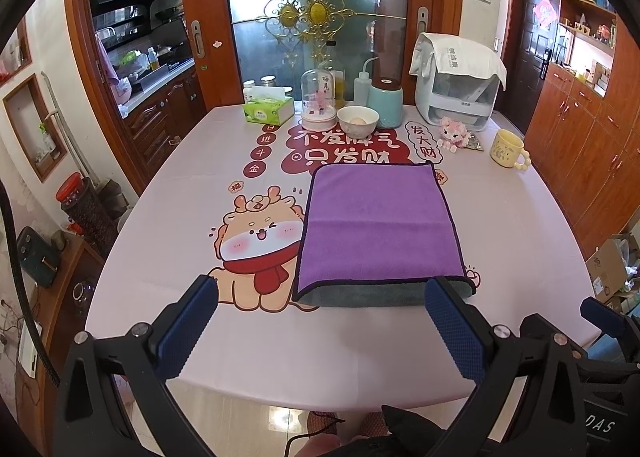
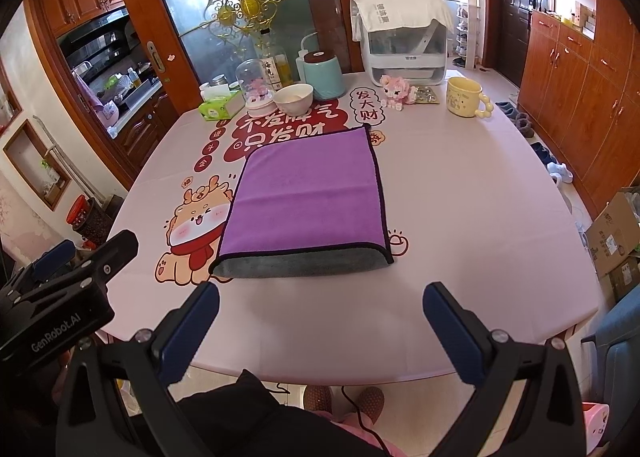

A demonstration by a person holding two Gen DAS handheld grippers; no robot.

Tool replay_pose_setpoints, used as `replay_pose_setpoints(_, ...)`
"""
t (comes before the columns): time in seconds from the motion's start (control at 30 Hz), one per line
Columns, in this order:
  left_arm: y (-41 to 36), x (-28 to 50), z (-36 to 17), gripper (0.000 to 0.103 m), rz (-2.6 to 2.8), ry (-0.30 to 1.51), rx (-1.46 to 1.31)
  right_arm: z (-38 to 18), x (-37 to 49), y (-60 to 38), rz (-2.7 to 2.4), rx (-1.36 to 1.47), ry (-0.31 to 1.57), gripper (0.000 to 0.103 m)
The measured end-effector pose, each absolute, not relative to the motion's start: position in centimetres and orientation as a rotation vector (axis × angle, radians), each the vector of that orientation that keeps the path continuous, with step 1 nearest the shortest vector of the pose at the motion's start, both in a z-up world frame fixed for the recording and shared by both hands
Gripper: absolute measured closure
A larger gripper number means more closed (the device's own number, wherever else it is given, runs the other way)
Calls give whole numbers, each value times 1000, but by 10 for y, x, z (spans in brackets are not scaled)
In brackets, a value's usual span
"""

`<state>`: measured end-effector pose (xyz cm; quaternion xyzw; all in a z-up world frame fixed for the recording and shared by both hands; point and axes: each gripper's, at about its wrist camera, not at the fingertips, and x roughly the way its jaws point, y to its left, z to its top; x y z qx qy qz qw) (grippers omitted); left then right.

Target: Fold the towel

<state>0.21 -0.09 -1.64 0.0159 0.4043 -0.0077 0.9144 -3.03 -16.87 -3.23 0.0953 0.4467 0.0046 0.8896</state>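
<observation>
A purple towel (image 1: 380, 221) with a grey underside lies folded flat on the pink table (image 1: 160, 241), its grey fold edge nearest me. It also shows in the right wrist view (image 2: 308, 197). My left gripper (image 1: 320, 297) is open and empty, held above the table's near edge just short of the towel's near edge. My right gripper (image 2: 320, 305) is open and empty, also short of the towel's near edge. The left gripper's body shows at the left of the right wrist view (image 2: 68, 297).
At the table's far side stand a tissue box (image 1: 268, 109), a glass dome (image 1: 318, 101), a white bowl (image 1: 357, 121), a teal canister (image 1: 385, 101), a white appliance (image 1: 456, 85), a pink toy (image 1: 452, 133) and a yellow mug (image 1: 508, 149). Cabinets line the right wall.
</observation>
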Motion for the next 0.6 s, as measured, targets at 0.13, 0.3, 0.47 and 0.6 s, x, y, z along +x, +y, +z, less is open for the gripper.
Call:
replay_pose_setpoints(0.13,6,2,-19,1,-23,855,25,-29,-36,-173,8,195,927,1)
replay_pose_setpoints(0.3,9,0,-20,1,-29,869,24,-30,-35,-180,-3,186,932,1)
replay_pose_setpoints(0.47,12,-2,-22,1,-34,885,22,-28,-38,-172,-10,168,941,1)
replay_pose_setpoints(0.6,12,-4,-20,1,-32,891,21,-27,-41,-165,-17,161,946,1)
